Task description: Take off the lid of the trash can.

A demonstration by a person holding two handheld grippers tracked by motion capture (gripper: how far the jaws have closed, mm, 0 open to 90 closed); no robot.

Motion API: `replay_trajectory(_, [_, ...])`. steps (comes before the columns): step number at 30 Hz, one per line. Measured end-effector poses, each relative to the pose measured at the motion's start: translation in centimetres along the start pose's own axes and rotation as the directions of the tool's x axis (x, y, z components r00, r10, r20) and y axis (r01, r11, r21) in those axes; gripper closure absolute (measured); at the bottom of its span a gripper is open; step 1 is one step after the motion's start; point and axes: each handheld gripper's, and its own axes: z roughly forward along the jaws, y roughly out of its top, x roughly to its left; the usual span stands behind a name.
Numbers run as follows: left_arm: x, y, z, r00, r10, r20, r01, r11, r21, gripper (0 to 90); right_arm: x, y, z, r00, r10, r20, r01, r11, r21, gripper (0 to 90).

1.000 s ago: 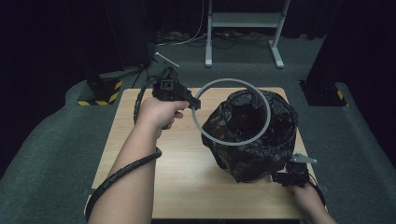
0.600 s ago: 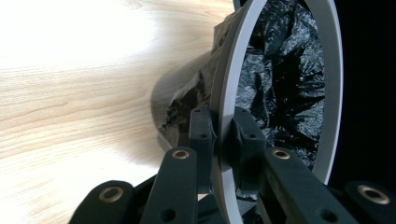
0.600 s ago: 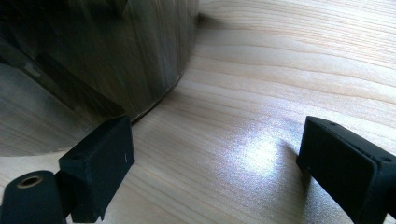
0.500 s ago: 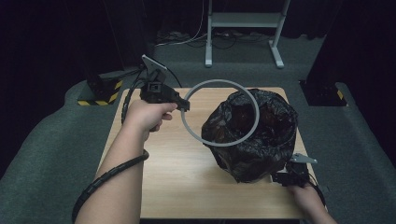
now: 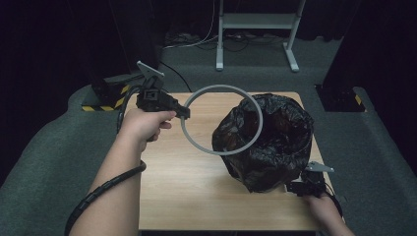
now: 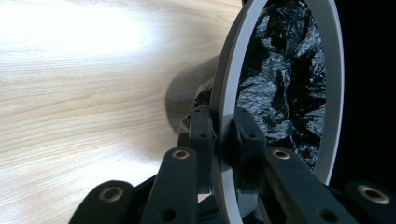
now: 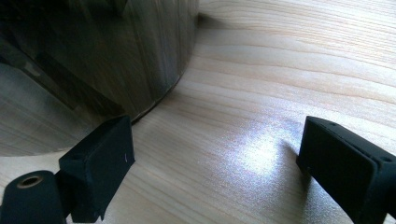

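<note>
High view: wooden table (image 5: 187,191) on grey carpet (image 5: 44,162), dark room.

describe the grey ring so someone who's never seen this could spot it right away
Start at the wooden table and find the bin lined with a black bag on its right half. Just left of its rim, the left tongs hold up a thin grey ring: the one pale, open hoop there.

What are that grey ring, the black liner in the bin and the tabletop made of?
The grey ring, clamped in the left hand-held gripper, looks like matte moulded plastic: flat, even colour, no shine. The black liner is probably thin plastic film, crinkled with glossy highlights. The tabletop shows pale wood grain with a soft sheen, wood or a wood-look laminate.
</note>
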Motion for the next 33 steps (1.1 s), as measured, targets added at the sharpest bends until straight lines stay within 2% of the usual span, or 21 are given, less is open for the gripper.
replay_trajectory(17, [2.0,-0.8,-2.0,0.9993,-0.018,-0.031,0.017,0.9995,-0.028,80.6,0.0,0.0,0.0,1.0000,-0.001,0.000,0.001,1.000,0.000,10.3])
replay_trajectory(33, [4.1,-1.6,-3.4,0.9986,-0.038,-0.037,0.036,0.9980,-0.052,80.7,0.0,0.0,0.0,1.0000,-0.001,-0.001,0.001,1.000,-0.001,10.3])
